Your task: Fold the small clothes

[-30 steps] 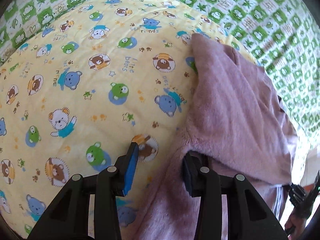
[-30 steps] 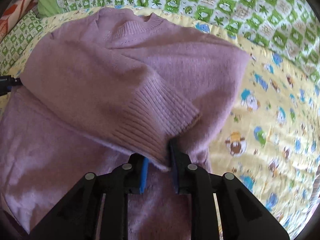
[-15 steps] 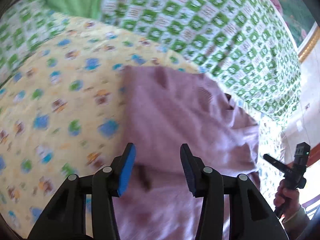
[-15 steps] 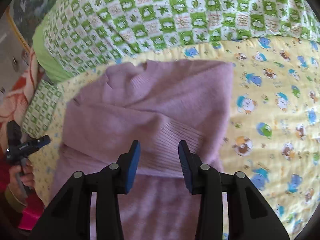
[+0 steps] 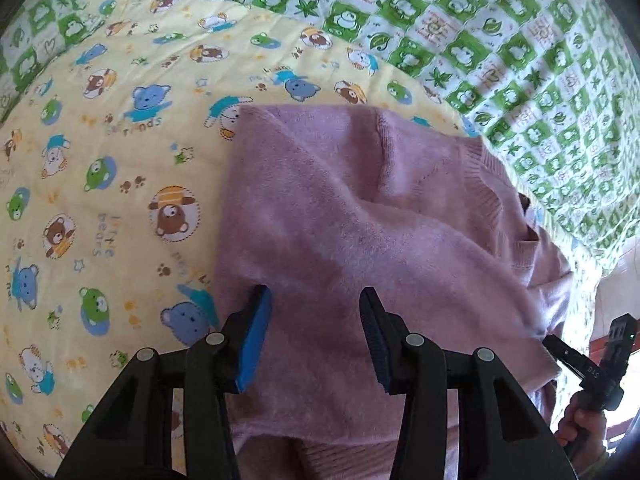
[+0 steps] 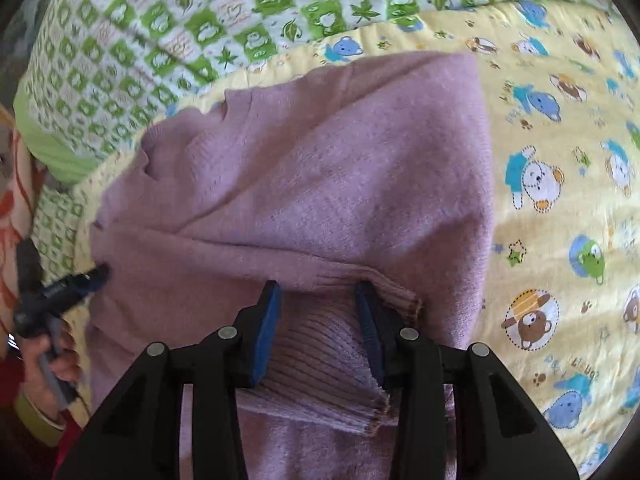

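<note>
A mauve knit sweater (image 5: 360, 220) lies partly folded on a yellow bear-print blanket (image 5: 120, 160). My left gripper (image 5: 314, 300) hovers open over the sweater's body near its left edge, with nothing between its blue pads. In the right wrist view the sweater (image 6: 320, 180) has a sleeve folded across it. The sleeve's ribbed cuff (image 6: 320, 360) lies under my right gripper (image 6: 318, 292), whose jaws stand apart and do not press on it. A hand holds each gripper: the right gripper (image 5: 550, 342) shows at the sweater's right side, the left gripper (image 6: 98, 274) at its left side.
A green-and-white checkered quilt (image 5: 480, 40) covers the bed beyond the blanket, as the right wrist view also shows (image 6: 160, 40). A plain green cushion edge (image 6: 52, 152) sits at the far left. The yellow blanket (image 6: 560, 200) stretches to the sweater's right.
My right gripper has let go of the ribbed cuff, widened its jaws and rolled. My left gripper has swung from the sweater's edge to above its body.
</note>
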### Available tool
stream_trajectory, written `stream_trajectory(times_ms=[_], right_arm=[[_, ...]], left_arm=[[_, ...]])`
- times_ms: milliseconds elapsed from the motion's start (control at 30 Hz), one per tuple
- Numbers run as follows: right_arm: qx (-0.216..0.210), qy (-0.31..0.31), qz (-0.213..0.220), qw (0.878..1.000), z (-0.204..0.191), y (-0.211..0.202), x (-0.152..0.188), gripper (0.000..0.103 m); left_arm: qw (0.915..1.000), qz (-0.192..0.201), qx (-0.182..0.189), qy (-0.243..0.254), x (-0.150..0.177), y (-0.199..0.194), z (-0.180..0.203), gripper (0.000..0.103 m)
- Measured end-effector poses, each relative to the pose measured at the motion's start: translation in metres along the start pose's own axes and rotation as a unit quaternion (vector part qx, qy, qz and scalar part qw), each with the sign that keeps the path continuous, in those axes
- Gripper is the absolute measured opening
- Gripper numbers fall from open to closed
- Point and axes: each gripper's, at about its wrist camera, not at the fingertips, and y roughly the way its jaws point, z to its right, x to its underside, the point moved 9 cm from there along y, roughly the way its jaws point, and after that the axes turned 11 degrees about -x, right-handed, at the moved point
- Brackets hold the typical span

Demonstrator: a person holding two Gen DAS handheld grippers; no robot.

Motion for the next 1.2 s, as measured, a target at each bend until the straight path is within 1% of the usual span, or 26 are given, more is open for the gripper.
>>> stream_trajectory(times_ms=[67, 133, 167, 200, 233, 300, 333, 433, 500, 700, 900, 967, 1067, 1200], right_arm=[[0.014, -0.012, 0.009, 1.0, -0.005, -0.011, 0.001, 0.041], [0.021, -0.016, 0.017, 1.0, -0.009, -0.022, 0.003, 0.044], [0.02, -0.013, 0.021, 0.999, -0.009, -0.029, 0.005, 0.047], [0.019, -0.009, 0.023, 1.0, -0.009, -0.034, 0.007, 0.049], [0.018, -0.006, 0.026, 0.999, -0.008, -0.04, 0.011, 0.05], [0.016, -0.002, 0.029, 0.999, -0.009, -0.056, 0.026, 0.05], [0.015, -0.001, 0.029, 0.999, -0.007, -0.059, 0.028, 0.05], [0.017, 0.001, 0.026, 1.0, -0.01, -0.075, 0.05, 0.052], [0.019, 0.005, 0.027, 0.999, -0.01, -0.087, 0.066, 0.053], [0.028, 0.026, 0.039, 0.998, -0.005, -0.126, 0.118, 0.054], [0.037, 0.05, 0.045, 0.997, 0.001, -0.155, 0.174, 0.054], [0.037, 0.056, 0.045, 0.997, 0.003, -0.163, 0.191, 0.054], [0.039, 0.061, 0.041, 0.997, 0.004, -0.175, 0.218, 0.054], [0.036, 0.07, 0.031, 0.996, 0.006, -0.184, 0.251, 0.054]], left_arm=[[1.0, 0.0, 0.003, 0.003, 0.006, -0.009, -0.001, 0.048], [0.9999, 0.002, 0.009, 0.008, 0.017, -0.021, -0.001, 0.054], [0.9999, 0.002, 0.008, 0.011, 0.022, -0.027, -0.002, 0.057], [0.9999, 0.004, 0.004, 0.016, 0.032, -0.036, -0.005, 0.062], [0.9998, 0.005, 0.002, 0.018, 0.039, -0.042, -0.007, 0.064], [0.9997, 0.003, -0.001, 0.022, 0.059, -0.055, -0.012, 0.065], [0.9996, 0.002, -0.003, 0.027, 0.069, -0.061, -0.015, 0.067], [0.9993, -0.009, -0.01, 0.035, 0.101, -0.077, -0.028, 0.073], [0.999, -0.023, -0.009, 0.037, 0.124, -0.085, -0.038, 0.073], [0.9981, -0.051, -0.006, 0.035, 0.183, -0.108, -0.071, 0.075], [0.9946, -0.086, -0.007, 0.058, 0.244, -0.124, -0.095, 0.076], [0.9938, -0.095, 0.003, 0.058, 0.26, -0.13, -0.1, 0.076], [0.9922, -0.107, 0.017, 0.062, 0.278, -0.134, -0.105, 0.079], [0.9907, -0.113, 0.022, 0.072, 0.305, -0.142, -0.111, 0.081]])
